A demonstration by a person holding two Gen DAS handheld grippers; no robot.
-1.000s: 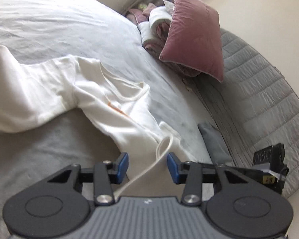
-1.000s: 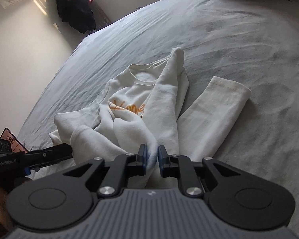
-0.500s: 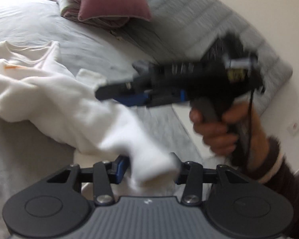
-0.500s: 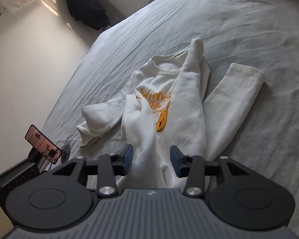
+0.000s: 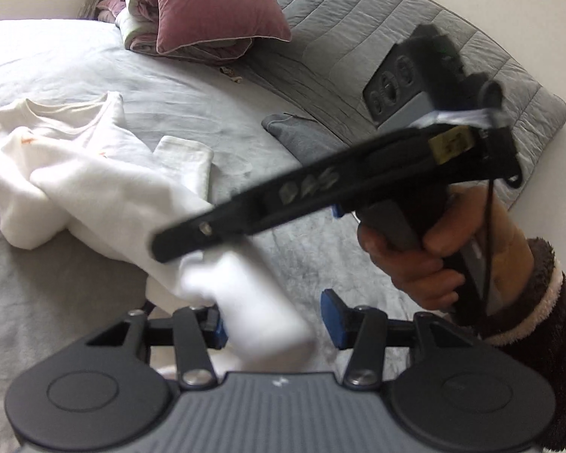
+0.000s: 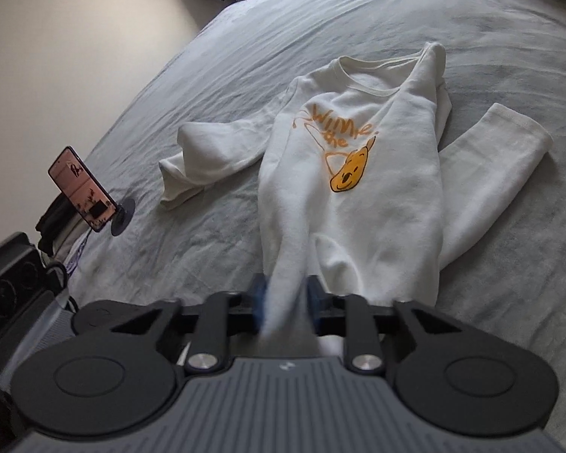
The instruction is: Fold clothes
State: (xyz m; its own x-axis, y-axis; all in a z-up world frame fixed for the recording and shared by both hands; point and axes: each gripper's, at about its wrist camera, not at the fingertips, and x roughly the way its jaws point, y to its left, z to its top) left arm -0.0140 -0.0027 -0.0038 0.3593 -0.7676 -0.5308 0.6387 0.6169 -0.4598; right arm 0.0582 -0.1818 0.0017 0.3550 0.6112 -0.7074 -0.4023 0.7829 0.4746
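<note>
A white sweatshirt (image 6: 362, 173) with an orange bear print lies crumpled on the grey bed (image 6: 320, 22), collar away from me. My right gripper (image 6: 285, 302) is shut on a bunch of its lower hem. In the left wrist view the sweatshirt (image 5: 105, 185) stretches toward me and a white fold rests between the wide-apart fingers of my left gripper (image 5: 275, 326), which is open. The right gripper's body (image 5: 358, 185) crosses just above the cloth there, held by a hand.
A mauve pillow (image 5: 219, 3) and folded bedding sit at the head of the bed by a grey quilted headboard (image 5: 377, 37). A phone on a stand (image 6: 83, 188) is at the bed's left edge. A grey cloth (image 5: 302, 136) lies near the headboard.
The right gripper opened, then shut again on the hem and pulled the sweatshirt straighter, baring the print. The left gripper swung round; cloth now lies between its open fingers.
</note>
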